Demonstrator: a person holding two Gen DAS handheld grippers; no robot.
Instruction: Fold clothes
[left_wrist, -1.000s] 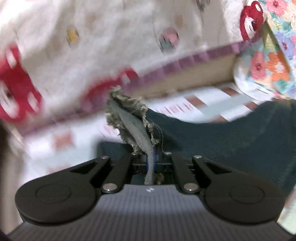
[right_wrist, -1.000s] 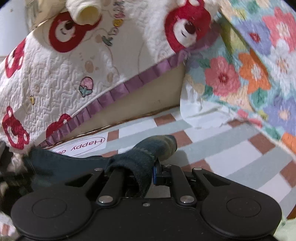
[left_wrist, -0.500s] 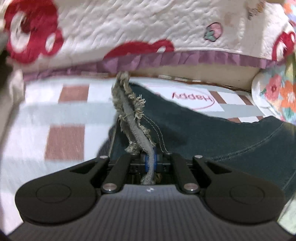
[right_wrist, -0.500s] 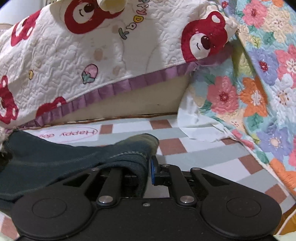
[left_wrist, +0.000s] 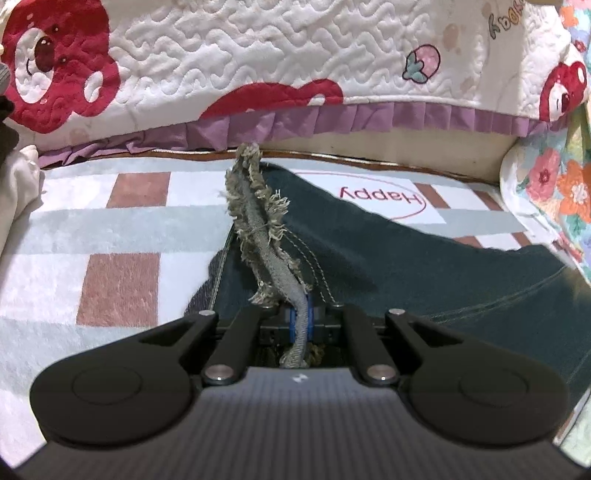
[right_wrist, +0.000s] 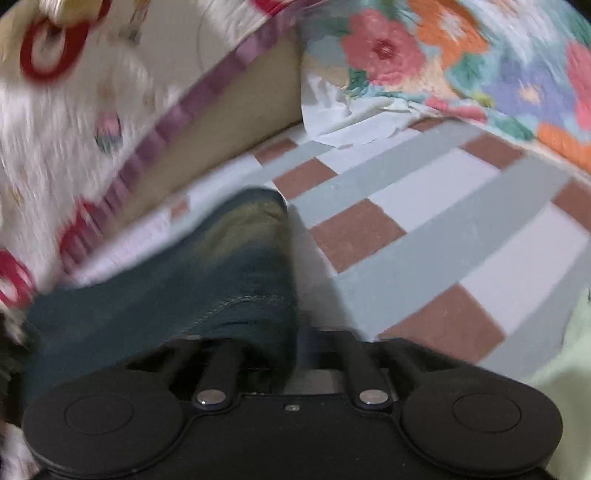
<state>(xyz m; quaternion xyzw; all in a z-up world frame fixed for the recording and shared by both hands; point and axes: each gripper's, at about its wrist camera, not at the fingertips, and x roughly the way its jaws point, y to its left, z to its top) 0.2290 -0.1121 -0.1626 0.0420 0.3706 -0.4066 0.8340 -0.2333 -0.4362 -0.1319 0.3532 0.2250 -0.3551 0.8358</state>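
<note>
Between the left hand-held gripper's jaws, the jeans' frayed hem is pinched; right hand-held gripper clamps denim too. Best keep both edges level, taut.

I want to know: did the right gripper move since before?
Yes. The right gripper swung: the purple ruffle now slants steeply and the checkered mat fills more view.

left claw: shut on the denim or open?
Shut. The left claw pinches the jeans' frayed hem between its blue pads; fabric passes straight through them.
</note>
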